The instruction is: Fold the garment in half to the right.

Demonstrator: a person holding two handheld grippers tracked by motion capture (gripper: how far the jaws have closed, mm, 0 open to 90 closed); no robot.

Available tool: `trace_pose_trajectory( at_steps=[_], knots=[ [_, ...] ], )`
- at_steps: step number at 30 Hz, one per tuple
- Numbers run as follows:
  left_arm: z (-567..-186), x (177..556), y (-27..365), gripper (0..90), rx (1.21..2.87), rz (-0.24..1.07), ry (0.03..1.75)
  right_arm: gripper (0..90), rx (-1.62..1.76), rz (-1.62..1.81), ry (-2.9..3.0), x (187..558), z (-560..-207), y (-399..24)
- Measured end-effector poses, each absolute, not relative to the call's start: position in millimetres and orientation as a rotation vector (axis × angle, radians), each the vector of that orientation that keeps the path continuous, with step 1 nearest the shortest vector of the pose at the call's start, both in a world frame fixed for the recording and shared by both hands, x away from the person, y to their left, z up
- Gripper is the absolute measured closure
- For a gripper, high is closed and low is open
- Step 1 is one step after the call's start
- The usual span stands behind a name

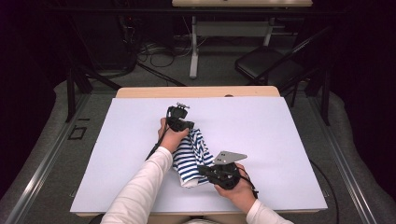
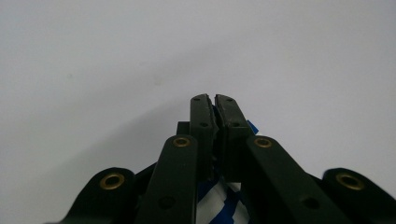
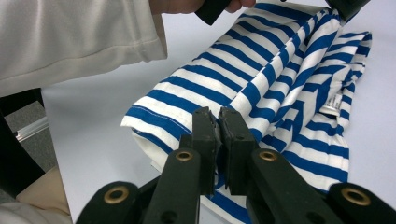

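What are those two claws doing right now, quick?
Left gripper: closed, pinching the striped shirt.
Right gripper: closed, pinching the same shirt at its other end.

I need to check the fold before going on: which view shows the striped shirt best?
The right gripper view: the striped shirt lies close, stripes, folds and label clear. The high view shows its whole outline, small, between both grippers. The left gripper view catches a scrap under the jaws.

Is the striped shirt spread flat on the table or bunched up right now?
Bunched. The striped shirt lies gathered in folds between the left gripper and the right gripper; both are shut on its fabric.
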State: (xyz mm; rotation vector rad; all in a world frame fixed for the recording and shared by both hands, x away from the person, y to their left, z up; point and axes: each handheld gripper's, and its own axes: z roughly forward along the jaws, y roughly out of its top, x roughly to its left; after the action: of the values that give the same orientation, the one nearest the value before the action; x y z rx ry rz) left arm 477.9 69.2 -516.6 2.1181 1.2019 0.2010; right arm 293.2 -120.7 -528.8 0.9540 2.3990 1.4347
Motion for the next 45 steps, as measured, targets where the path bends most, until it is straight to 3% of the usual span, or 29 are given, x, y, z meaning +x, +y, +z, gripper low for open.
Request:
trace_pose_trajectory(
  at_steps=[23, 28, 31, 38, 45],
  knots=[
    [-532.5, 482.8, 57.9, 85.4, 2.147, 0.189, 1.227, 85.6, 1.025, 1.374, 2.410, 295.3, -539.4, -125.8],
    [-529.4, 481.6, 59.4, 79.5, 2.131, 0.195, 1.231, 85.6, 1.034, 1.370, 2.412, 296.0, -540.1, -126.5],
    [-525.9, 480.5, 62.1, 67.9, 2.109, 0.188, 1.236, 85.6, 1.040, 1.371, 2.410, 296.2, -540.5, -126.7],
    [-516.2, 476.3, 72.9, 52.8, 2.055, 0.183, 1.237, 85.5, 1.057, 1.367, 2.402, 297.2, -541.2, -127.8],
    [-510.5, 471.0, 88.2, 49.1, 2.029, 0.194, 1.245, 85.3, 1.072, 1.361, 2.391, 298.5, -540.8, -130.7]
  ],
)
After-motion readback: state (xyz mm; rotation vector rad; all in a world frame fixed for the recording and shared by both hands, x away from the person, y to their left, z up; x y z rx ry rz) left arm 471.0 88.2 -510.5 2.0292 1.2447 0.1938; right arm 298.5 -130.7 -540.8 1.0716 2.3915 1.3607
